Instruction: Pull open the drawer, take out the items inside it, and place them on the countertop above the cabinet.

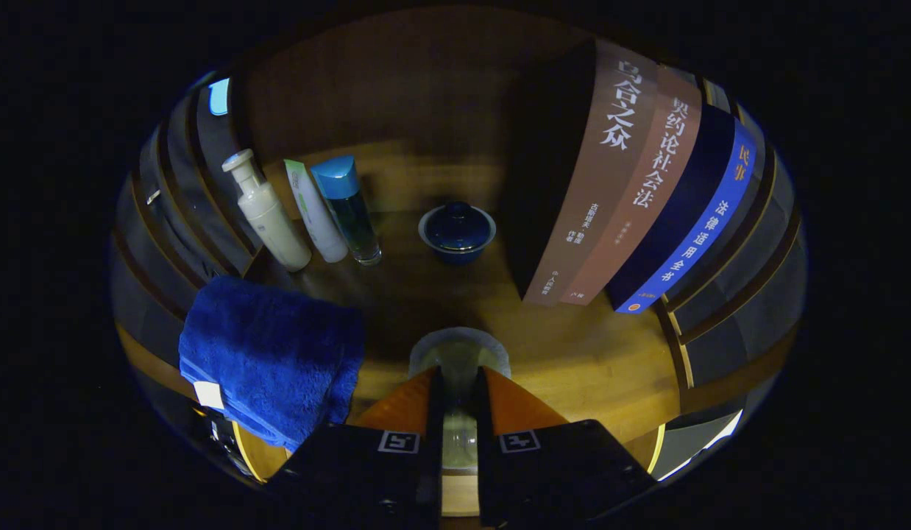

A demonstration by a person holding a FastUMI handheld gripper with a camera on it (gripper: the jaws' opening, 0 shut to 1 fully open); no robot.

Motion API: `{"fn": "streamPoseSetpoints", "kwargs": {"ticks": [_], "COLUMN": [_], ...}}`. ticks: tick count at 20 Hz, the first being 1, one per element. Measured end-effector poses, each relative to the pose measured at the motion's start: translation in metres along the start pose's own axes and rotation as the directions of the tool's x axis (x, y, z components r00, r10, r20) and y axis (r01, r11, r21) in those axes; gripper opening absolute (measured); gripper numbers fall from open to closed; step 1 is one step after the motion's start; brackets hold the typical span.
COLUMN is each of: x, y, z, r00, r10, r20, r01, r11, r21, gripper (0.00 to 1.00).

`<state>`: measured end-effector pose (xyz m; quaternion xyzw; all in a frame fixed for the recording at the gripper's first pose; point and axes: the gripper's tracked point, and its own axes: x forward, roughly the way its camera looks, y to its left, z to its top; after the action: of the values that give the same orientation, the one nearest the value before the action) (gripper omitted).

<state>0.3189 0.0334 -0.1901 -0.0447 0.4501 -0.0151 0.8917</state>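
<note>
My gripper (459,374) is over the wooden countertop (588,353). Its two fingers (408,403) stand close together, pressed on a small clear glass cup (459,344). The cup's round rim pokes out just ahead of the fingertips and its body shows in the narrow gap between them. Whether the cup's base touches the wood is hidden. A folded blue towel (268,353) lies on the countertop just left of the fingers, hanging over the near edge.
Beyond the fingers a dark blue lidded bowl (457,232) sits mid-counter. Left of it stand a cream pump bottle (268,213), a white tube (314,210) and a blue-capped bottle (349,210). Upright books (632,191) stand at the right. Dark wall panels close the back.
</note>
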Motion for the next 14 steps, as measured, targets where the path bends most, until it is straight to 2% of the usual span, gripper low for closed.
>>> {"fn": "streamPoseSetpoints", "kwargs": {"ticks": [3, 10, 14], "x": [0.003, -0.011, -0.025], "y": [-0.002, -0.001, 0.000], "z": [0.000, 0.000, -0.004], "r00": [1.000, 1.000, 0.998], "r10": [0.002, -0.001, -0.006], "r20": [0.002, 0.027, 0.060], "r01": [-0.002, 0.001, 0.007], "r11": [1.000, 1.000, 1.000], "r21": [-0.001, -0.007, -0.012], "gripper": [0.32, 1.00, 1.00]}}
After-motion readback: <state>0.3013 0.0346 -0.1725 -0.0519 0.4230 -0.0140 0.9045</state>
